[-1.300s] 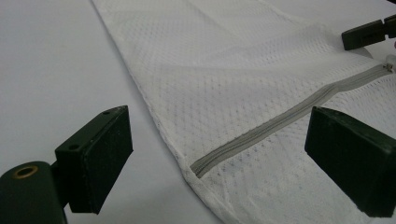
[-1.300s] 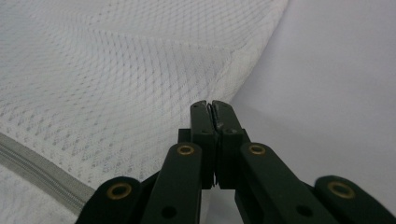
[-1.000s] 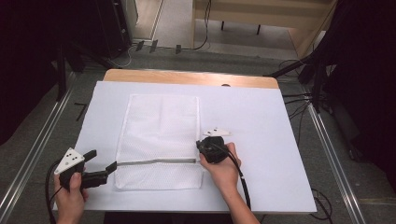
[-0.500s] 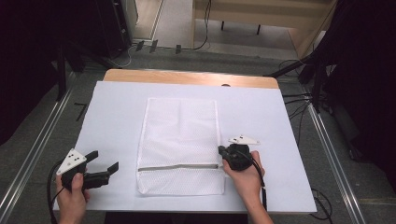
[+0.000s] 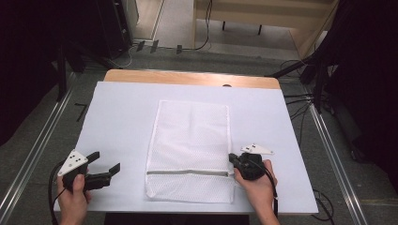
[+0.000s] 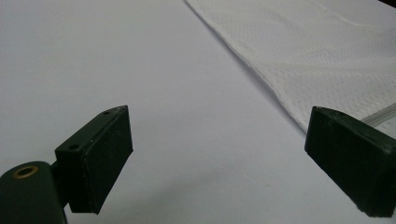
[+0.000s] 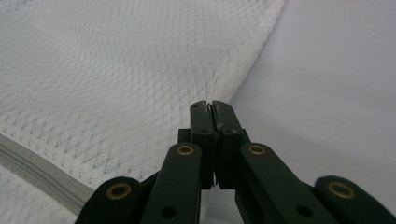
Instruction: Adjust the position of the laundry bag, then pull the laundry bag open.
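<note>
A white mesh bag (image 5: 190, 136) lies flat in the middle of the white table (image 5: 119, 117), with a grey zipper (image 5: 187, 172) running across it near its front end. My right gripper (image 5: 231, 159) is at the bag's right edge, at the zipper's end, with its jaws pressed together. In the right gripper view the shut tips (image 7: 212, 107) pinch the bag's (image 7: 116, 70) edge, with the zipper (image 7: 37, 172) at lower left. My left gripper (image 5: 107, 161) rests open on the table left of the bag. Its jaws (image 6: 219, 154) stand wide apart with nothing between them, and the bag's (image 6: 317, 51) edge is beyond.
A wooden strip (image 5: 187, 77) borders the table's far edge. Metal rails (image 5: 42, 140) run along the floor on both sides, and cables (image 5: 300, 108) lie at the far right. Bare white table surrounds the bag on the left and right.
My right gripper has moved to the right, dragging the mesh bag with it, so the bag now lies farther right on the table. The left gripper has stayed put and open.
</note>
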The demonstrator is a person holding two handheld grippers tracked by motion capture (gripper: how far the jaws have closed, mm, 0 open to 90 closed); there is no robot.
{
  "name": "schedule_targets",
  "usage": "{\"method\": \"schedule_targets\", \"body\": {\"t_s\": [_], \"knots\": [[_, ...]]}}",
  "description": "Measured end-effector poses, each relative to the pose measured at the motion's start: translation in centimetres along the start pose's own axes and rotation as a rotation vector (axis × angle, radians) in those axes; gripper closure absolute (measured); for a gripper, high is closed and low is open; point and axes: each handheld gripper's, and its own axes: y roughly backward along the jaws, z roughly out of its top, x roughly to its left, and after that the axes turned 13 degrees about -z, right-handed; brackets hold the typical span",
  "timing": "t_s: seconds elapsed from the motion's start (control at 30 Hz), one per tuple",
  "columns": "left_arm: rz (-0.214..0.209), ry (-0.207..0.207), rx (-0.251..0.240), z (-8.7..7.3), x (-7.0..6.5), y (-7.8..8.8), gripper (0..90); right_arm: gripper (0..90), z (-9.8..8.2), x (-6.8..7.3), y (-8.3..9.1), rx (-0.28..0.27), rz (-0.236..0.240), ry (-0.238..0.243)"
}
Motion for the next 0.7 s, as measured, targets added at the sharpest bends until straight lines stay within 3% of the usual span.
{"method": "schedule_targets", "body": {"t_s": [0.07,0.17,0.23,0.3,0.43,0.7], "knots": [[0.001,-0.002,0.001,0.0,0.0,0.0,7.7,87.7,-0.1,-0.1,-0.1,-0.008,0.003,-0.001],[-0.001,-0.005,0.005,0.0,-0.1,0.0,7.8,70.0,-0.2,-0.2,0.2,-0.044,0.016,-0.033],[0.002,-0.003,0.003,0.0,-0.1,0.0,7.7,64.8,-0.2,-0.4,0.4,-0.051,0.018,-0.036],[0.002,0.000,-0.001,-0.1,-0.1,0.1,7.7,55.6,-0.3,-1.0,1.5,-0.066,0.005,-0.045],[0.004,-0.002,-0.002,-0.1,-0.1,0.2,7.8,45.7,-1.2,-1.7,3.0,-0.078,0.012,-0.032],[-0.014,-0.015,0.004,0.1,-0.8,-0.3,7.7,39.3,-3.8,-2.2,5.1,-0.099,0.040,-0.040]]}}
